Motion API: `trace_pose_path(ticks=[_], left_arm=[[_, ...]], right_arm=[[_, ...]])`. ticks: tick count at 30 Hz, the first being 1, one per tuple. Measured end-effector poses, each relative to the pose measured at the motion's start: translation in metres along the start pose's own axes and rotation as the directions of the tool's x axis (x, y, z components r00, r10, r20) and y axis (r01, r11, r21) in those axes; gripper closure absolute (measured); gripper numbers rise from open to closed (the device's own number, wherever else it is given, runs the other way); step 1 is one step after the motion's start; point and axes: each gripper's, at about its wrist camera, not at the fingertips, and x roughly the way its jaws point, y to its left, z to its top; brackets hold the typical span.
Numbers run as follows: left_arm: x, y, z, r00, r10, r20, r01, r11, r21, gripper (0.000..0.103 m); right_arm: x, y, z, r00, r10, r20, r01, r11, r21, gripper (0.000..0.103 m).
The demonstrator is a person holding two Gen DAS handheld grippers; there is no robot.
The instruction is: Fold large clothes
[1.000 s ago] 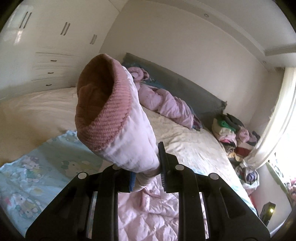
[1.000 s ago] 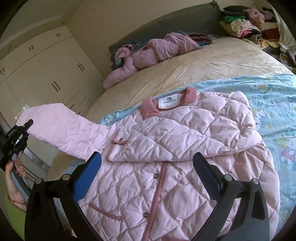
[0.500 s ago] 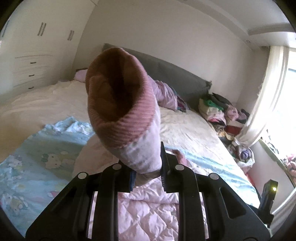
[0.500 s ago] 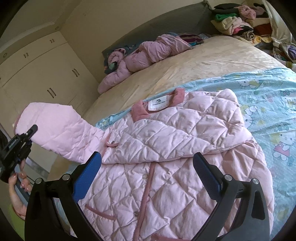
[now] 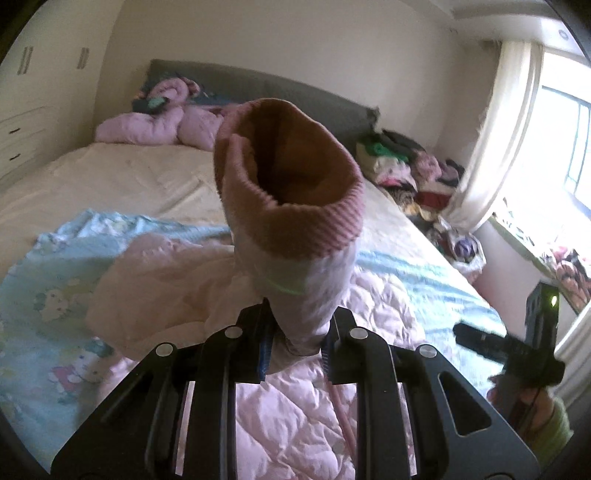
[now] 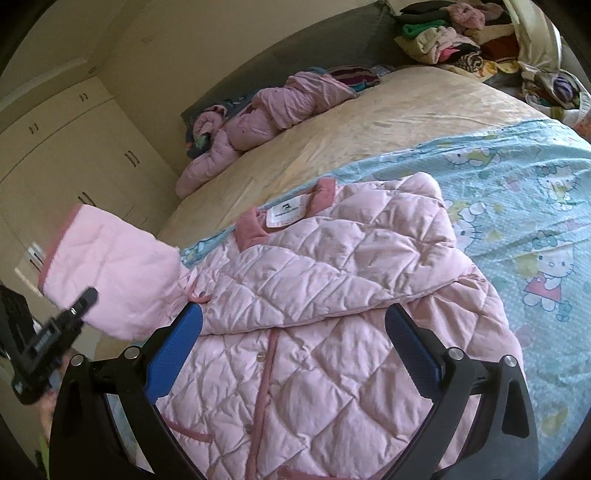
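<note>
Left gripper (image 5: 295, 343), bottom centre of the left wrist view, jaws pinched narrow on the sleeve (image 5: 299, 280) of the pink quilted jacket (image 6: 332, 314); ribbed cuff (image 5: 295, 221) stands up open-mouthed at frame centre. Right gripper (image 6: 291, 343), lower centre of its own view, jaws spread wide, nothing between them, hovering over the jacket front. Jacket lies spread on the blue cartoon-print sheet (image 6: 535, 221), collar (image 6: 255, 229) and white label toward upper centre, held sleeve lifted at mid left. Cream bed cover (image 6: 369, 129) beyond. Another pink garment (image 6: 258, 122) near the grey headboard (image 5: 295, 92). Clothes pile (image 6: 461, 33) upper right. Wardrobe (image 6: 74, 147) upper left.
</note>
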Motion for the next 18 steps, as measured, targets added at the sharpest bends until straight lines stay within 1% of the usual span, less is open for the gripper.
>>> trace_pose_path(ticks=[4,7,10,15,17,18], left_arm=[[0.018,-0.012,-0.014,0.998,-0.009,-0.058,0.012,0.999,0.049,0.09],[0.032,-0.024,-0.026,0.995,0.016,-0.099,-0.005,0.994,0.112,0.09],[0.044,-0.031,-0.038,0.99,0.022,-0.137,-0.002,0.989,0.145,0.089],[0.06,-0.044,-0.06,0.982,0.037,-0.186,0.006,0.975,0.221,0.086],[0.066,-0.05,-0.07,0.977,0.061,-0.204,-0.005,0.964,0.266,0.085],[0.068,-0.053,-0.074,0.975,0.07,-0.211,-0.007,0.959,0.285,0.081]], right_arm=[[-0.002,-0.01,0.001,1.0,-0.016,0.004,0.016,1.0,0.021,0.004],[-0.003,-0.015,0.002,1.0,-0.023,0.005,0.023,0.999,0.034,0.004],[-0.004,-0.019,0.001,1.0,-0.028,0.007,0.028,0.999,0.04,0.004],[-0.004,-0.023,0.001,0.999,-0.033,0.002,0.032,0.998,0.051,0.004],[-0.002,-0.023,0.0,0.999,-0.032,-0.003,0.032,0.998,0.054,0.004],[-0.002,-0.023,0.0,0.999,-0.031,-0.006,0.032,0.998,0.055,0.004]])
